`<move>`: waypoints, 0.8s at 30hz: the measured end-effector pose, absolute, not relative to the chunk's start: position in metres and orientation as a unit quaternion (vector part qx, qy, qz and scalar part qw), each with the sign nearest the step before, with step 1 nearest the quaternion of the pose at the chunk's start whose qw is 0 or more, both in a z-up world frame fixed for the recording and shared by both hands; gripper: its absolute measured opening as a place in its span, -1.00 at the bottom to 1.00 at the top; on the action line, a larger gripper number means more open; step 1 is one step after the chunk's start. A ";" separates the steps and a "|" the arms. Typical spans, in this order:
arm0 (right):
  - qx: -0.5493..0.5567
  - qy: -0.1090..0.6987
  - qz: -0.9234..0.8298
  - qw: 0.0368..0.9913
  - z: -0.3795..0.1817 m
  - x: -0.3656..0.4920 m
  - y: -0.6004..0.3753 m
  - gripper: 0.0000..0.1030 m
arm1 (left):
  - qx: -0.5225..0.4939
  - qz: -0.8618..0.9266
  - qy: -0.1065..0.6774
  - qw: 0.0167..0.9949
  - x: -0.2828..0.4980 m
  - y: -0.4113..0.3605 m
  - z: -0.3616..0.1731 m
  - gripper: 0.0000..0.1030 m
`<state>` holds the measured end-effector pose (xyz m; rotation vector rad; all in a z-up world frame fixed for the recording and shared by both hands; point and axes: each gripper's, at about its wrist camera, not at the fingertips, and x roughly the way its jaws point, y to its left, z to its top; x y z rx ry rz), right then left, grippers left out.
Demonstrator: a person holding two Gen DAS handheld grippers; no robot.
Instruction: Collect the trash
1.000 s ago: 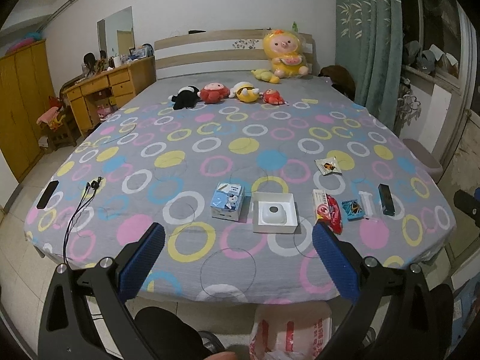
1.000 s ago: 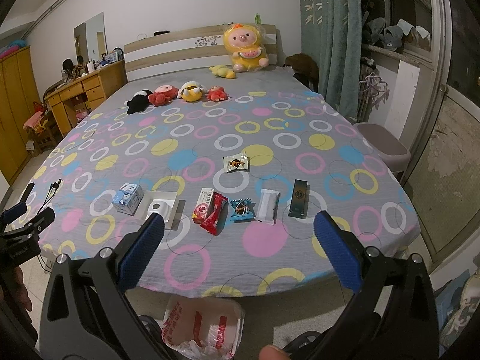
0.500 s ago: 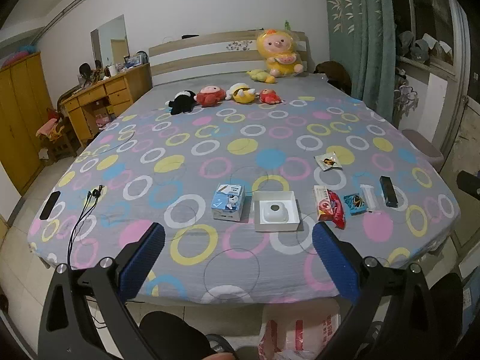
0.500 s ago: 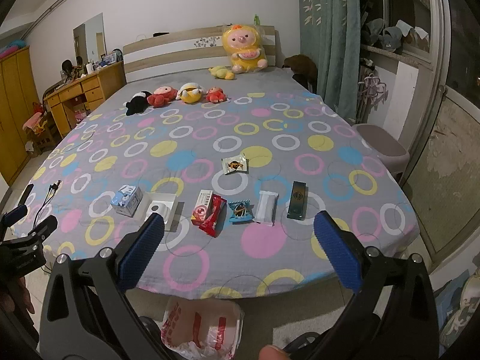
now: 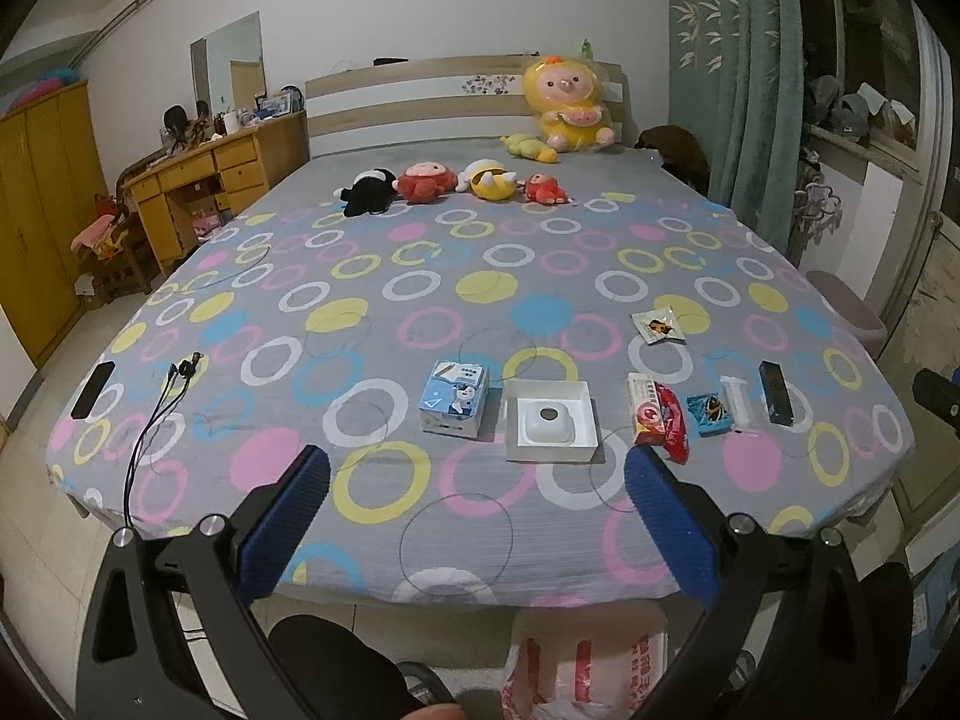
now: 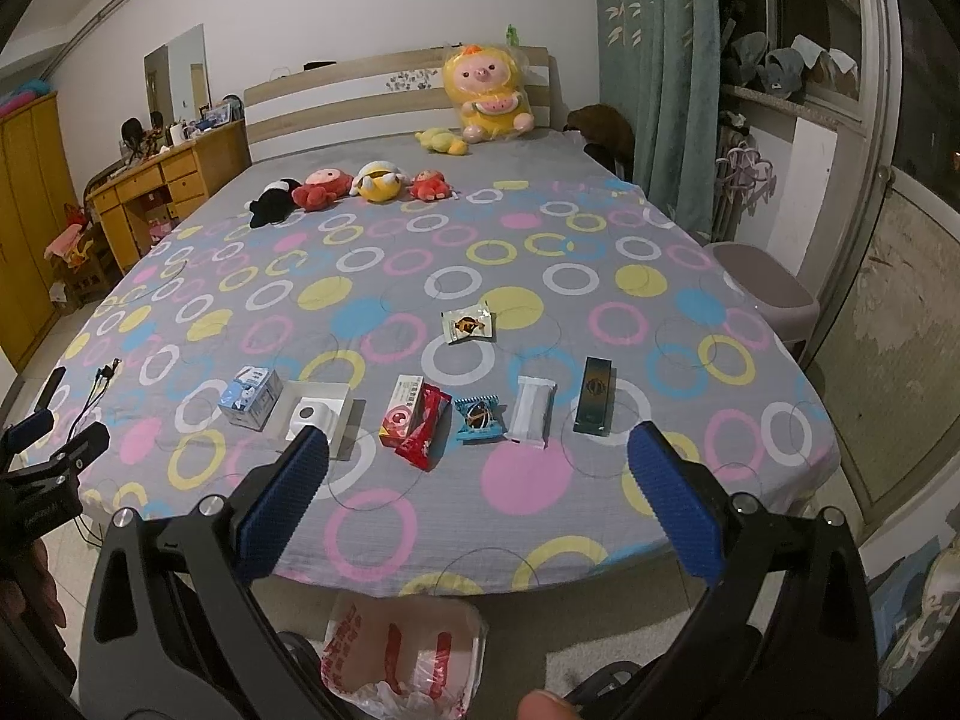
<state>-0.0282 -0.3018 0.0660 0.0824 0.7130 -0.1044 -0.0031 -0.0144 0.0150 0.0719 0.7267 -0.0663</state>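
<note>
While nothing is yet picked up, both grippers hover before the bed [image 5: 480, 516].

Left gripper [image 5: 477, 516] and right gripper [image 6: 477, 498] both have their jaws wide apart and empty; by my reading, the whole job remains: wrappers [image 6: 477, 417] and boxes [image 5: 453, 397] lie in a row near the bed's edge, plastic bag [image 6: 402, 654] waiting on the floor below.
</note>
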 end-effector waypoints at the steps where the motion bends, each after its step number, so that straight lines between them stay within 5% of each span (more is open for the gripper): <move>1: 0.040 0.349 -0.051 0.935 0.066 -0.028 -0.302 0.90 | 0.034 -0.032 0.356 0.933 -0.003 -0.014 0.014 0.87; 24: 0.058 0.399 -0.088 0.911 0.029 0.036 -0.356 0.90 | 0.010 -0.028 0.428 0.903 0.101 0.010 -0.055 0.87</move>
